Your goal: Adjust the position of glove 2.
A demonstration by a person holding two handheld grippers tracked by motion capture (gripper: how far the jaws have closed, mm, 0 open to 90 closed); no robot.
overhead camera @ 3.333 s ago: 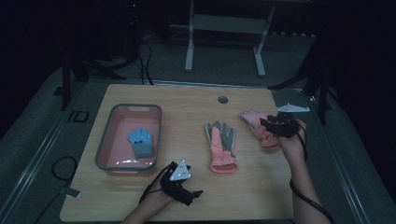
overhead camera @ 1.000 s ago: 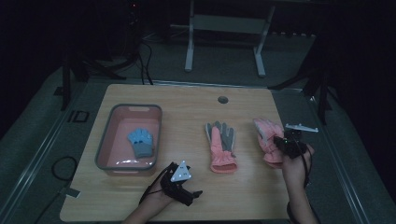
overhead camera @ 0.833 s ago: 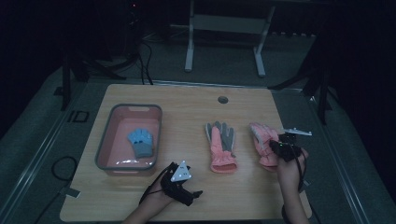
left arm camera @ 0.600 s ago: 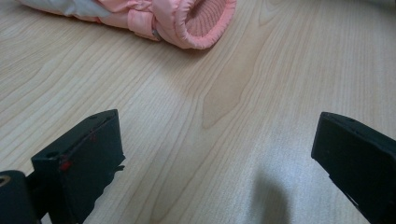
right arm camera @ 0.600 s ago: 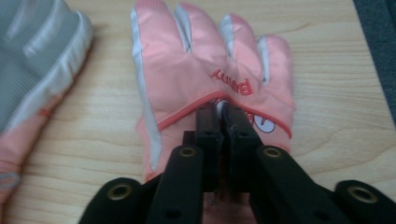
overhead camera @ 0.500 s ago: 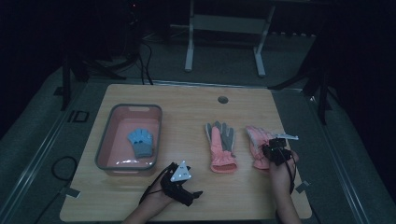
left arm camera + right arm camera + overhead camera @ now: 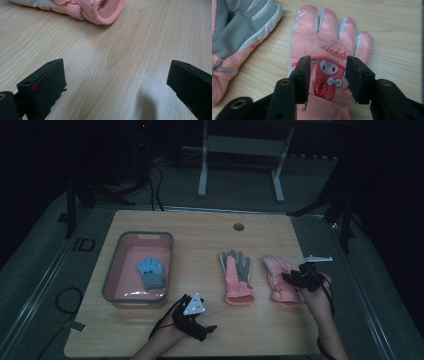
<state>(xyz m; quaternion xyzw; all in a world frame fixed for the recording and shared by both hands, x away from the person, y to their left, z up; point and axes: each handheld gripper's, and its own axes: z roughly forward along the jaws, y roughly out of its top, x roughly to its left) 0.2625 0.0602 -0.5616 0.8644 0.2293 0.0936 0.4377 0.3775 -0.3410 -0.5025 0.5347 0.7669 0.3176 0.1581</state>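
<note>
I have laid the right pink glove [image 7: 329, 72] beside its mate [image 7: 235, 275]; right tongs [image 7: 327, 77] straddle it, half spread, grip uncertain. Left tongs [image 7: 115, 82] rest spread on the worktop [image 7: 200, 227]. Next, I judge: lift clear.

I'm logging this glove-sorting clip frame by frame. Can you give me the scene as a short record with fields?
surface: light wooden table
right gripper: jaws partly closed on the back of the pink padded glove with a cartoon patch, lying flat, fingers away from the person
left gripper: open, resting low over bare wood, holding nothing
beside it: pink glove with grey palm, palm up
container: pink plastic bin with grey rim, holding a small blue knitted glove
</note>
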